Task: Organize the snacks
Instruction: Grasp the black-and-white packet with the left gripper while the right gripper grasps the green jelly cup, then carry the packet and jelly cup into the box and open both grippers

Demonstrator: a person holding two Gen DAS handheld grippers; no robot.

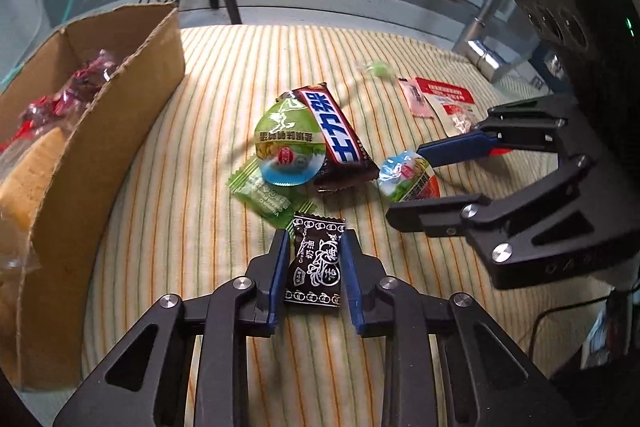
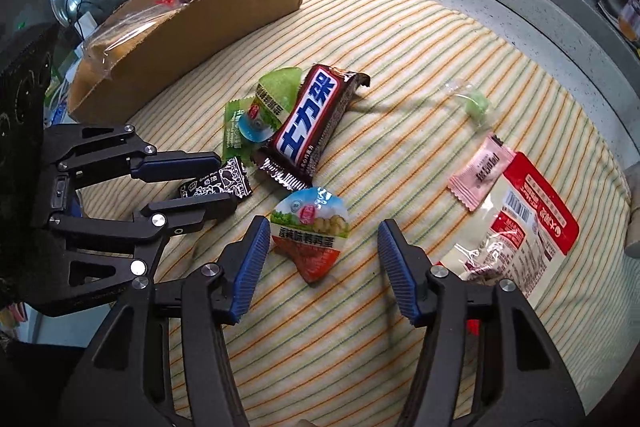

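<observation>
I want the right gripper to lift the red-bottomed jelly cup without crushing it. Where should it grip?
Grip the jelly cup across its rounded sides, coming down from above: it lies tipped on the striped cloth between the right gripper's open jaws, with space on both flanks.

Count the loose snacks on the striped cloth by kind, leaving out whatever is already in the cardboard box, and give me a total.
Jelly cups: 2, one green, one red
Chocolate bar: 1
Small wrapped candies: 4, black, green packet, pink, clear with green sweet
Red and white bag: 1
Total: 8
</observation>
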